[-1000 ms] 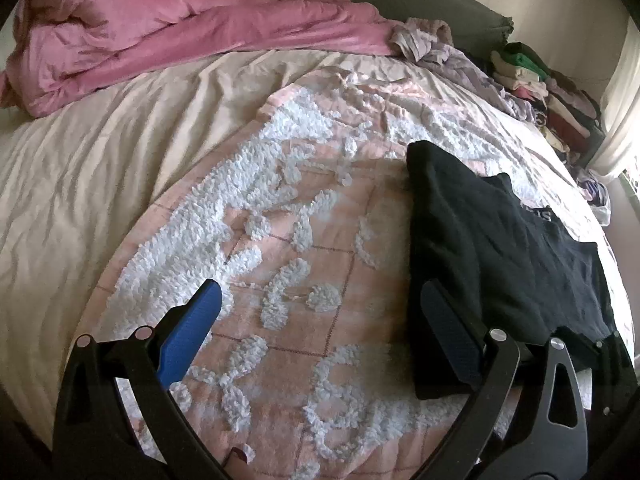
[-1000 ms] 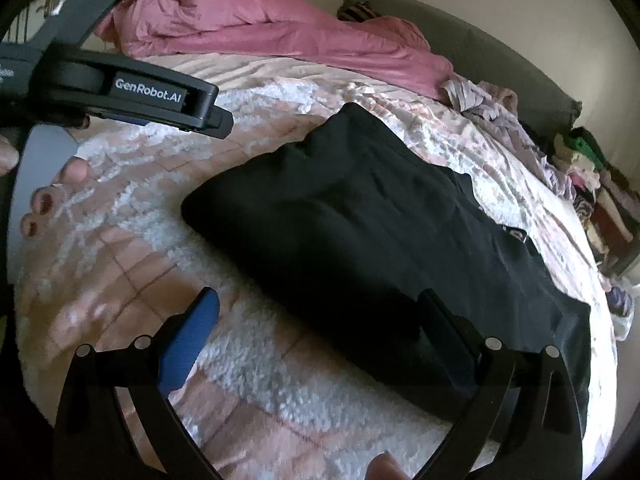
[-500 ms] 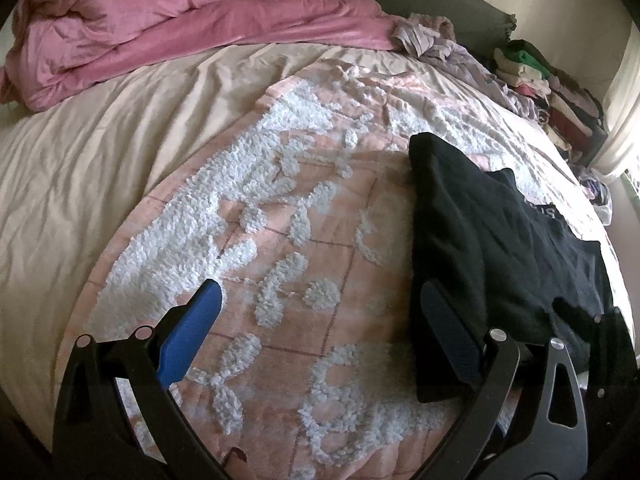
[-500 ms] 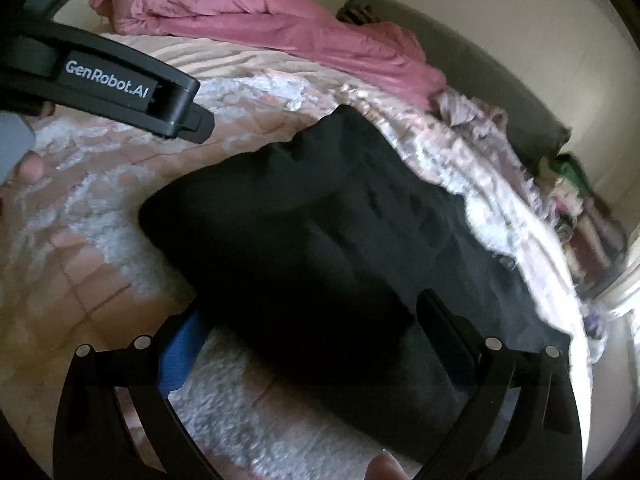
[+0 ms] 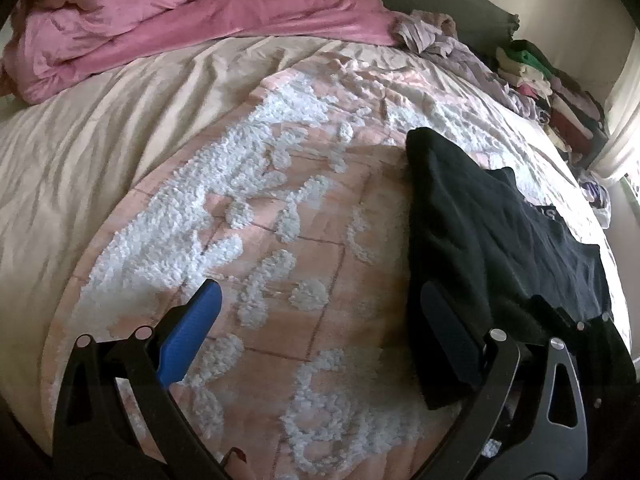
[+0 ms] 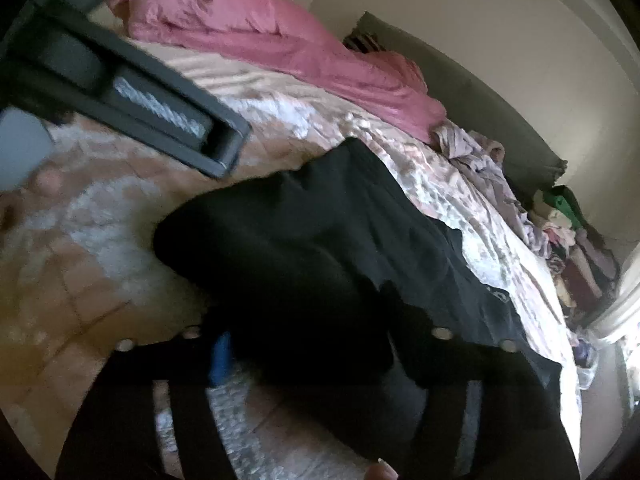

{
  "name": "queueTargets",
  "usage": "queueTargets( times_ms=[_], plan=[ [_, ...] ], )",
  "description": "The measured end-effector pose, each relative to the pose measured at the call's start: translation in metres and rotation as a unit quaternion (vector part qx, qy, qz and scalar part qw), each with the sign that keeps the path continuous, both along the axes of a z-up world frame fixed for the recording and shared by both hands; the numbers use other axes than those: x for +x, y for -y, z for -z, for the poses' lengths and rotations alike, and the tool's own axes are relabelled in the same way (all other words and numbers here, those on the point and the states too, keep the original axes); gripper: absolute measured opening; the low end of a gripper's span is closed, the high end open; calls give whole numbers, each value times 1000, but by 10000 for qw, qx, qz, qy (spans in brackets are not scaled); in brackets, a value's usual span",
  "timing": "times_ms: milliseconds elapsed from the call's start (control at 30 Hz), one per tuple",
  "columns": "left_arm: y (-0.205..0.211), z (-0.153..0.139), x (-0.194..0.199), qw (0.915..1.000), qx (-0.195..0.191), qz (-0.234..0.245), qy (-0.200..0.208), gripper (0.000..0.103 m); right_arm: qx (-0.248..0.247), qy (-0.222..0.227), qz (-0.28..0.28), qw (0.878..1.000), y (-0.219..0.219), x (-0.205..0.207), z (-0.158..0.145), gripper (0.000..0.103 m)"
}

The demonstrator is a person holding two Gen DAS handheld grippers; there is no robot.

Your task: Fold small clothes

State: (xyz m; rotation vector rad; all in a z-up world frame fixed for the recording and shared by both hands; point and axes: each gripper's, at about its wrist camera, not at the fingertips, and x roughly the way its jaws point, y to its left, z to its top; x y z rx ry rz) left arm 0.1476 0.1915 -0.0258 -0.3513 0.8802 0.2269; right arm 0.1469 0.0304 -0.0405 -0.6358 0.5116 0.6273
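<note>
A black garment [image 5: 480,240] lies partly folded on the pink and white tufted blanket [image 5: 280,240] on the bed. My left gripper [image 5: 320,328] is open and empty, hovering above the blanket with its right finger over the garment's near left edge. In the right wrist view the black garment [image 6: 320,248] fills the middle. My right gripper [image 6: 320,344] is low over the garment's near edge. Its fingers are dark and blurred against the cloth, so its grip is unclear. The left gripper's body [image 6: 160,112] shows at the upper left.
A pink duvet [image 5: 180,20] is bunched at the head of the bed. A lilac cloth [image 5: 452,48] lies beside it. A pile of folded clothes [image 5: 548,84] stands at the far right by a curtain. The cream sheet [image 5: 80,152] is on the left.
My right gripper has moved forward and down onto the garment's near edge, and its view has blurred. The left gripper has stayed nearly still and open.
</note>
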Motion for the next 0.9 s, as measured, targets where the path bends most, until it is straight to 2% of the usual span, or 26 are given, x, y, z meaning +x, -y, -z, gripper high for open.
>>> queueTargets(
  times_ms=[167, 300, 367, 533, 633, 833, 900],
  plan=[
    [6, 1, 4, 9999, 21, 104, -44, 93, 718, -465, 22, 9963, 21, 10, -13, 39],
    [8, 1, 6, 9998, -115, 122, -62, 93, 1120, -657, 12, 9915, 32, 11, -19, 34],
    [10, -2, 9, 9995, -261, 137, -61, 93, 1241, -707, 8, 9897, 35, 11, -21, 32],
    [9, -14, 26, 9952, -937, 274, 87, 93, 1385, -776, -23, 9873, 41, 9, -22, 29],
    [11, -20, 43, 9936, -1063, 382, 98, 93, 1452, -789, -34, 9862, 44, 7, -21, 29],
    [12, -6, 78, 9868, -1519, 536, -157, 93, 1633, -859, -55, 9828, 51, 5, -24, 28],
    [15, -1, 85, 9819, -1753, 690, -184, 93, 1682, -882, -58, 9818, 52, 5, -24, 28]
  ],
)
